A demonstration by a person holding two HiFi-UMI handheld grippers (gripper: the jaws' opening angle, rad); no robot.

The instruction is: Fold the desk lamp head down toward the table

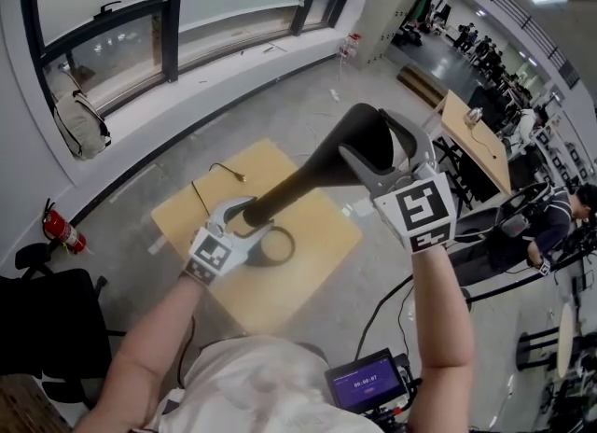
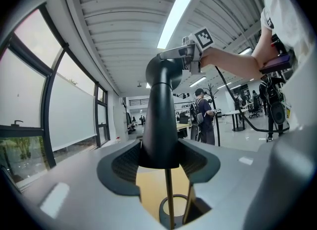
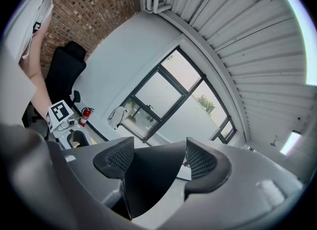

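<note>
A black desk lamp stands on a small wooden table (image 1: 312,235), with its ring base (image 1: 273,247) flat on the top. Its stem (image 1: 298,184) slants up and to the right to the lamp head (image 1: 367,134). My left gripper (image 1: 250,218) is shut on the lower stem just above the base; in the left gripper view the stem (image 2: 161,125) fills the gap between the pads. My right gripper (image 1: 382,151) is shut on the lamp head, whose dark body (image 3: 148,174) sits between the two ribbed pads. The right gripper (image 2: 185,58) also shows high up in the left gripper view.
A thin cable (image 1: 207,182) lies across the table's far left corner. A red fire extinguisher (image 1: 61,229) and a black chair (image 1: 47,319) stand at the left. A bag (image 1: 79,123) leans on the window sill. Another desk (image 1: 476,137) and seated people are at the right.
</note>
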